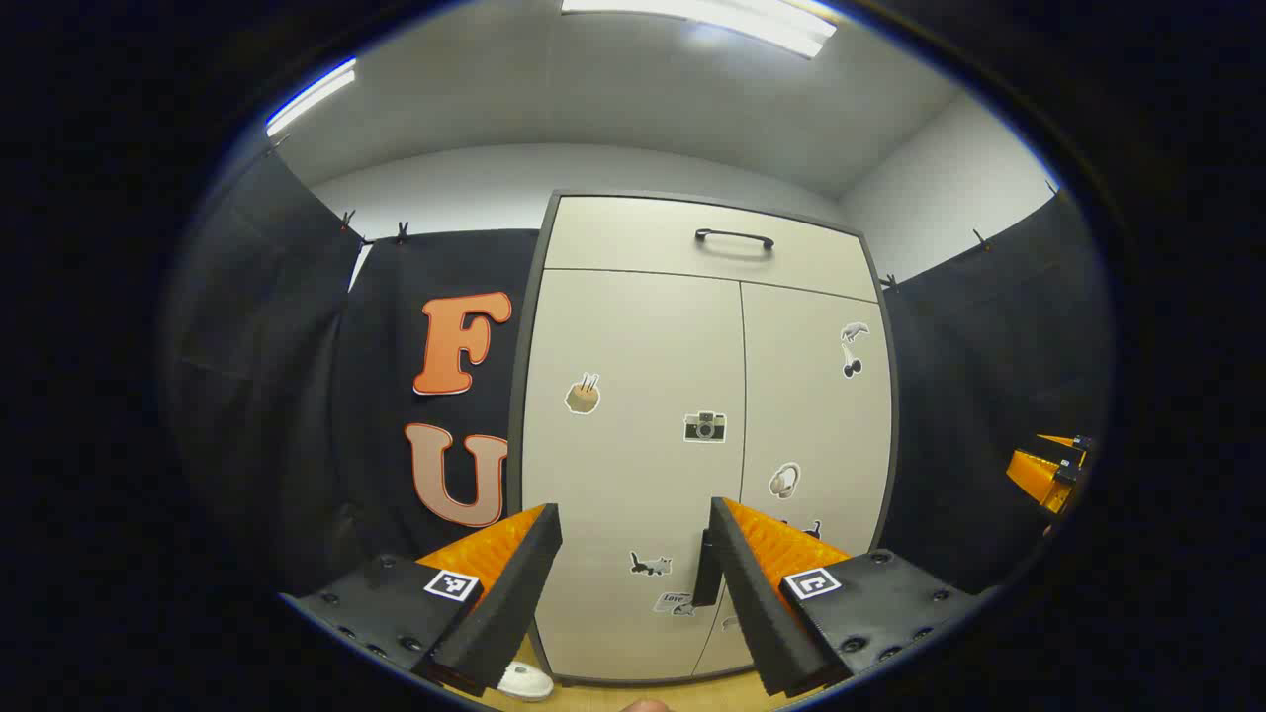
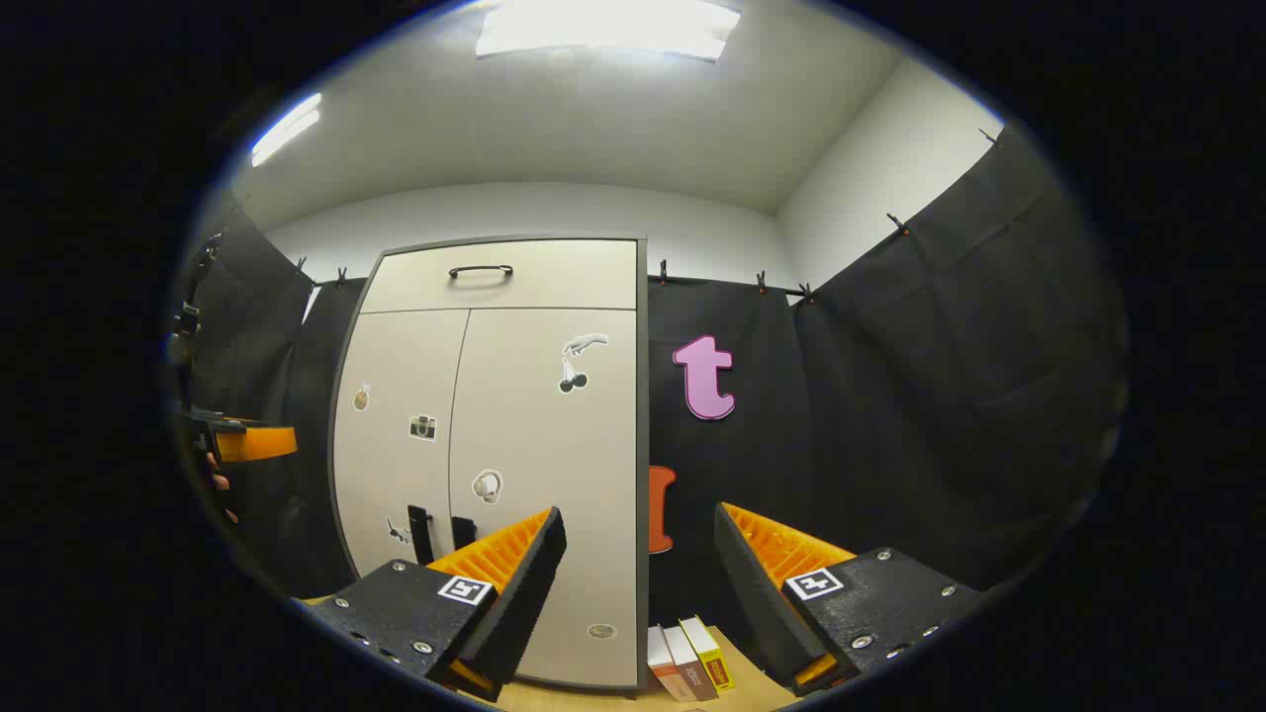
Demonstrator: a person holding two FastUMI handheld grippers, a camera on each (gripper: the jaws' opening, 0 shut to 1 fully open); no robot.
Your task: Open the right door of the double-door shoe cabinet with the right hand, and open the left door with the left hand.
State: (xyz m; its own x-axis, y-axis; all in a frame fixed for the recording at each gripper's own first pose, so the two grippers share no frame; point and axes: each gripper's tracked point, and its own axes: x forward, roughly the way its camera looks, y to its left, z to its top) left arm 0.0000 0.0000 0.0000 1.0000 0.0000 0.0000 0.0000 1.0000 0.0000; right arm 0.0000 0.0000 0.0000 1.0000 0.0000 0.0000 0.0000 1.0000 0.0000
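Your tall cream shoe cabinet with a dark grey frame (image 1: 643, 396) stands upright against the black cloth wall, both doors closed flush. The left door (image 1: 633, 465) and the right door (image 1: 816, 435) meet at a thin centre seam, and small stickers dot both panels. Above them sits a drawer front with a curved black bar handle (image 1: 734, 238). Two short black door handles flank the seam low down (image 2: 419, 534).

Your left gripper (image 1: 633, 539) points straight at the cabinet, fingers spread wide apart, gripping nothing; the cabinet lies ahead of it, not touched. Your right gripper (image 2: 638, 544) is likewise spread apart and empty, with the cabinet (image 2: 495, 445) off to its left side.

The left gripper view adds a white shoe (image 1: 524, 680) on the floor by the cabinet's lower left corner. The right gripper view adds a few books (image 2: 687, 661) lying beside the cabinet's right foot on the wooden floor (image 2: 593, 697).
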